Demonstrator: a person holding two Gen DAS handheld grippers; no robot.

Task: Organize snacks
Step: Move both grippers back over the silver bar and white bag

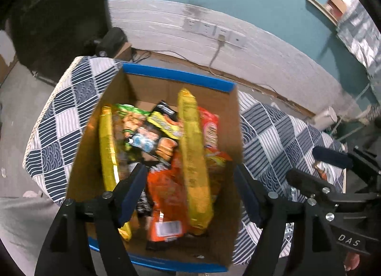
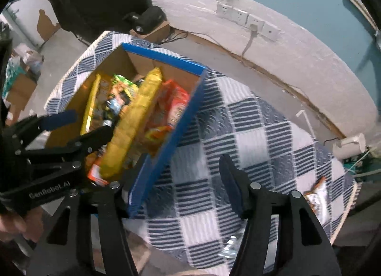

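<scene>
Cardboard box (image 1: 166,85) with blue rim sits on a blue-and-white checked cloth (image 2: 238,133), packed with snack bags. A tall yellow packet (image 1: 193,156) stands upright beside an orange bag (image 1: 166,192). One loose snack packet (image 2: 316,195) lies on the cloth, well apart from the box. Left gripper (image 1: 190,187) hangs above the box, jaws apart, empty. Right gripper (image 2: 176,180) straddles the box's right wall, jaws apart, gripping nothing.
</scene>
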